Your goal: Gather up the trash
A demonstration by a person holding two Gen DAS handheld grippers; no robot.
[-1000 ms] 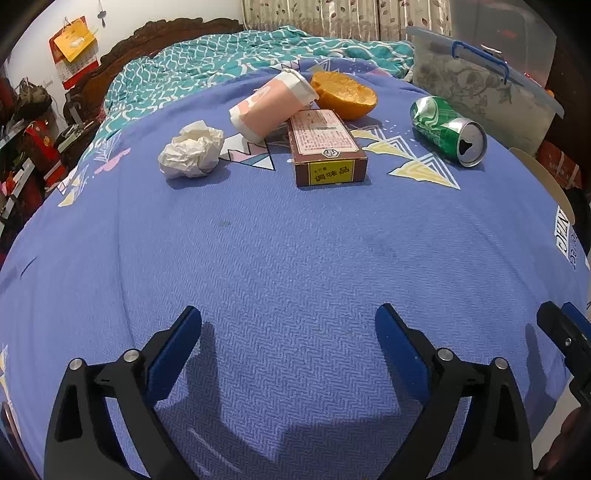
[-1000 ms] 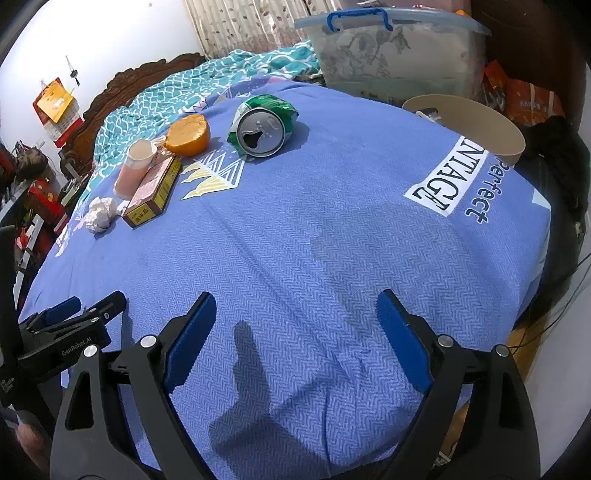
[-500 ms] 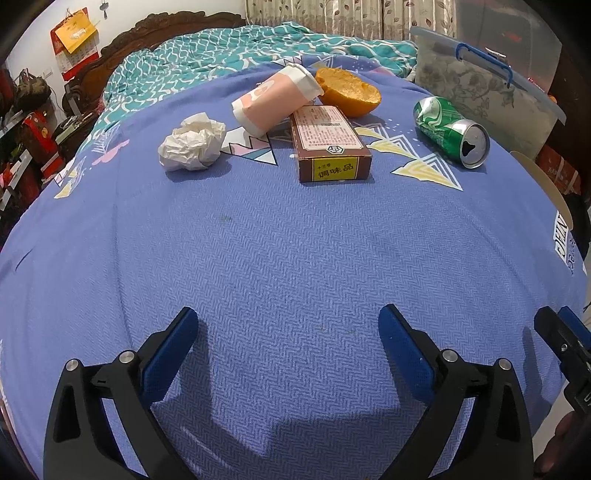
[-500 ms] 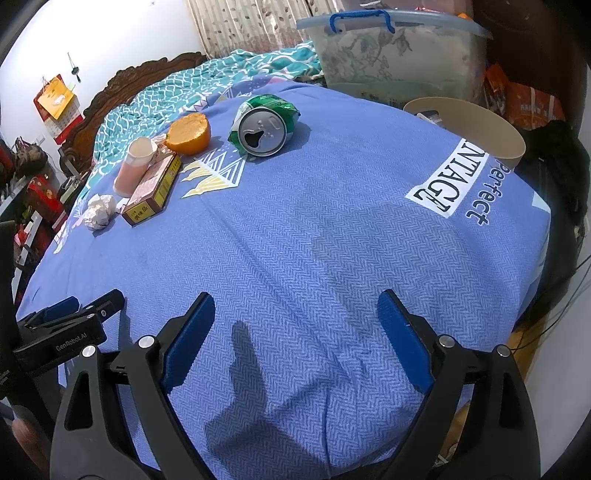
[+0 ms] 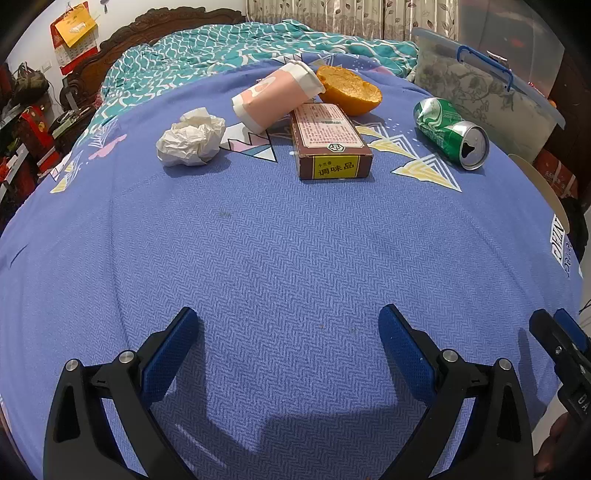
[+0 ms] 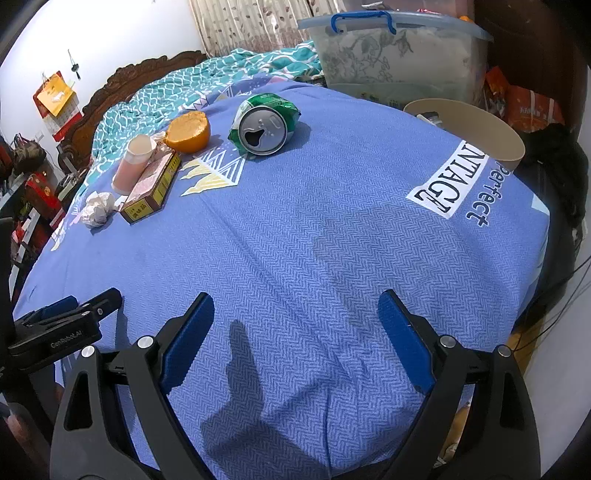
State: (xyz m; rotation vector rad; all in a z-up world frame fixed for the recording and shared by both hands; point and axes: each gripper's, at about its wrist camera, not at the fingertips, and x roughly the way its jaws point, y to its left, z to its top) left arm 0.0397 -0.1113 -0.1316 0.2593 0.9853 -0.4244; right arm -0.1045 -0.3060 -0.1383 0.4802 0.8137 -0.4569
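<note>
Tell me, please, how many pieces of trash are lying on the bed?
5, all at the far end: crumpled tissue leftmost, pink paper cup on its side, brown box beside it, orange peel half behind, green can rightmost. Smaller scraps could be hidden behind them.

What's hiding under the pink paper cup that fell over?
The tipped pink paper cup rests its rim end on the far edge of the brown cardboard box. Beneath its base lies the blue patterned bedsheet. The spot directly under the cup is covered.

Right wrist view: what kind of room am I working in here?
Most likely a bedroom: the trash lies on a bed with a blue sheet, a carved wooden headboard stands behind, and curtains hang past a teal quilt.
</note>
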